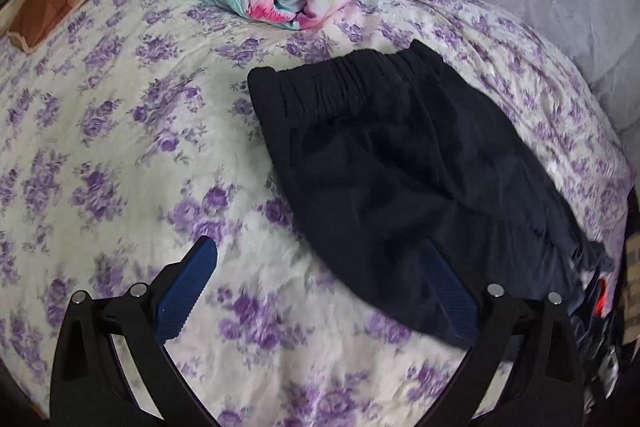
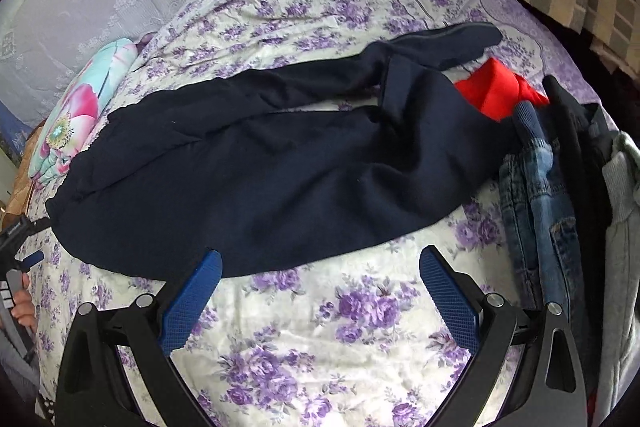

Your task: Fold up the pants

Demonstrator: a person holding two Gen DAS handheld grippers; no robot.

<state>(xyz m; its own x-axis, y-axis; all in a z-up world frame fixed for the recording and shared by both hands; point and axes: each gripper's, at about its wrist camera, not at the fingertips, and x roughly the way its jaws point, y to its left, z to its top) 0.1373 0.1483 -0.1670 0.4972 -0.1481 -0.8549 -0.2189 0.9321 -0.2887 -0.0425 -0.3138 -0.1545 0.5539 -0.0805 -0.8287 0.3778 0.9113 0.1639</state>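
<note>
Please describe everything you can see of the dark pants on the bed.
The pants are dark navy, of soft, matte cloth, with a gathered elastic waistband. They lie spread out, not yet folded, on the floral bedsheet, with the legs slightly apart and wrinkled. The leg ends reach a red garment and a pile of jeans. Neither open gripper holds them.

Right tool (image 2: 320,291) open, empty; pants (image 2: 260,163) flat on bedspread (image 2: 320,347).

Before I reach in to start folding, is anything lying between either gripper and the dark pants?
Nothing visible: the left gripper and right gripper both hang open at the near edge of the pants, only bedspread between.
</note>
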